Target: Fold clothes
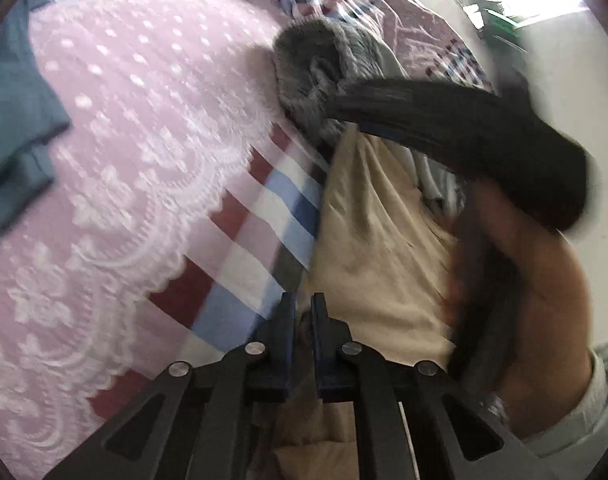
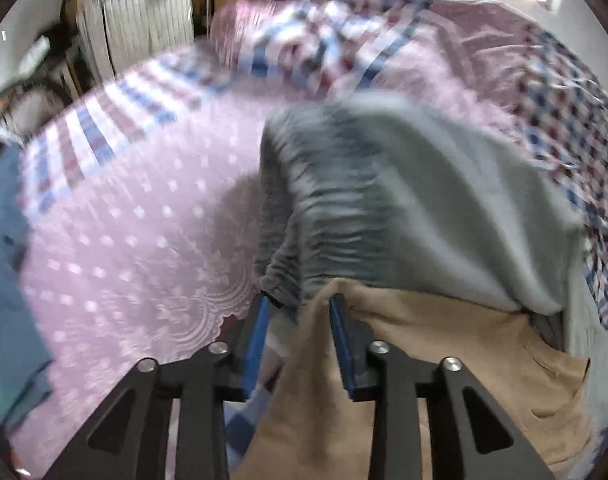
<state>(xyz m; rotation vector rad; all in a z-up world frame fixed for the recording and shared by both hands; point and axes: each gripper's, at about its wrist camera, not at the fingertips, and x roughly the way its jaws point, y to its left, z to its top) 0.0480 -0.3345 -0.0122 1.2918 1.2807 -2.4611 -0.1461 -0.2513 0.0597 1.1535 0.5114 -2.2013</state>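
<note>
Beige garment [image 1: 367, 240] lengthwise away, pinched in left tongs [image 1: 303, 304]; right tongs [image 2: 300, 304] spread.

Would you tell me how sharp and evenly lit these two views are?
Left wrist view: window blown out, dark blurred streak across beige garment. Right wrist view: motion blur smears grey garment and checked bedding; both grippers' fingers stay crisp, fisheye bends edges.

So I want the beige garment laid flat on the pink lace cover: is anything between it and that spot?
Nothing visible: the pink lace cover beside the beige garment is bare. The grey garment lies on the other side.
</note>
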